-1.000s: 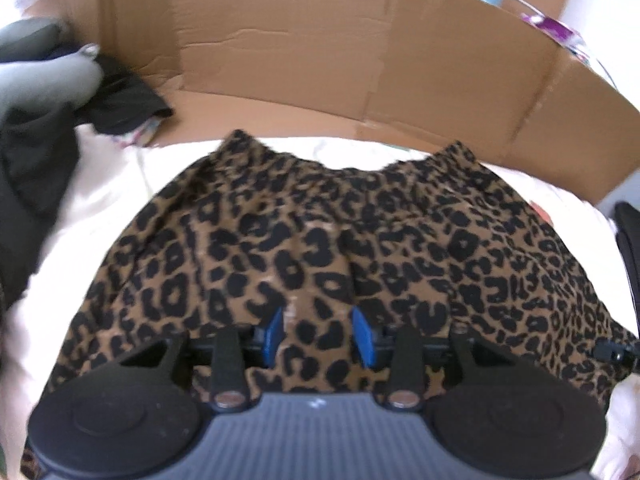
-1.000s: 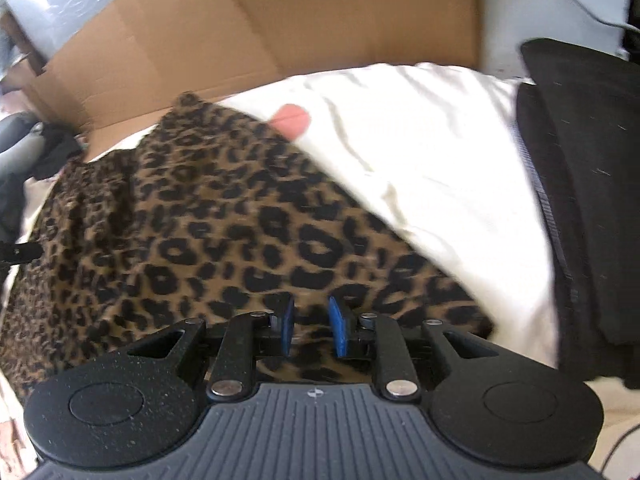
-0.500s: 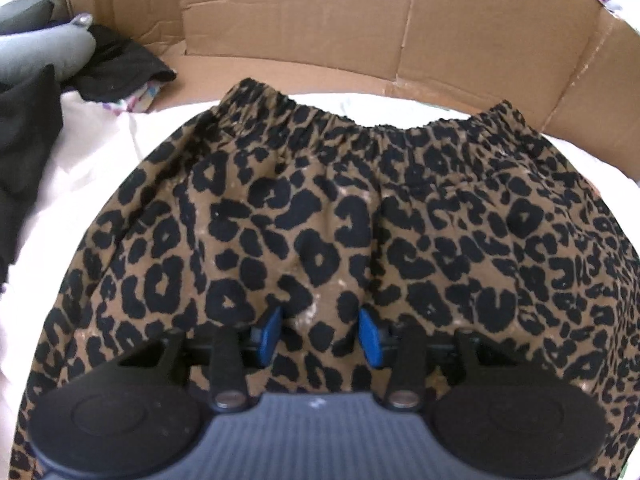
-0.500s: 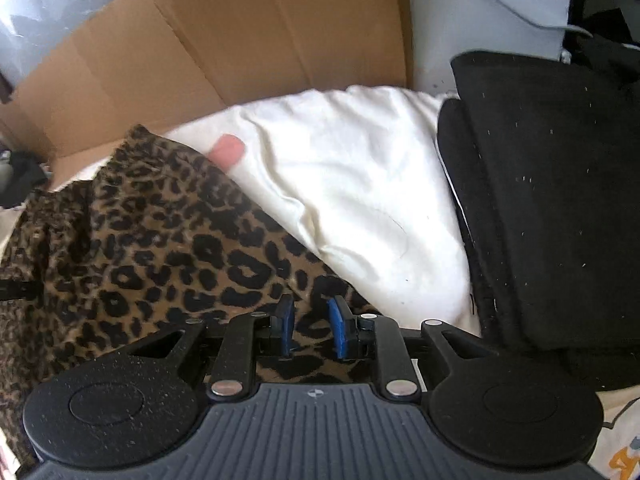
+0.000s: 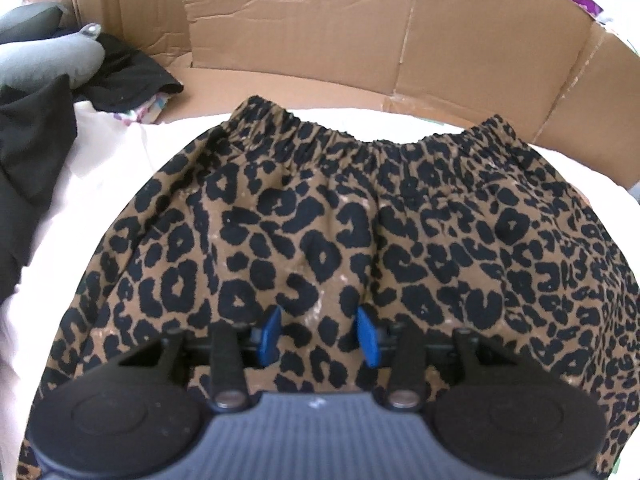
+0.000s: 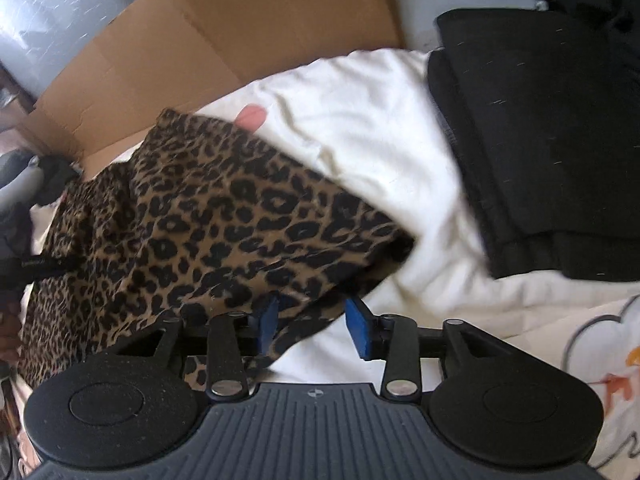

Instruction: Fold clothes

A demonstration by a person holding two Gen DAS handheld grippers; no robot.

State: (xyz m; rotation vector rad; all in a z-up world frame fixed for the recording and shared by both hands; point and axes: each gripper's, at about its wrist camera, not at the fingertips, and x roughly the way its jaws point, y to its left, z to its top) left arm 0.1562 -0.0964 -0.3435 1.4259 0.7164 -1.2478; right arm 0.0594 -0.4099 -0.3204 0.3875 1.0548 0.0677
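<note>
A leopard-print skirt lies spread on white bedding, its gathered waistband at twelve o'clock against a cardboard wall. The left gripper hovers over the hem at six o'clock, blue pads apart, gripping nothing. The right gripper is opening, a skirt corner slipping between its jaws, unpinched. Folded black garments sit at two o'clock.

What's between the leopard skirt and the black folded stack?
Right wrist view: only bare white sheet separates the leopard-print skirt from the folded black clothes.
</note>
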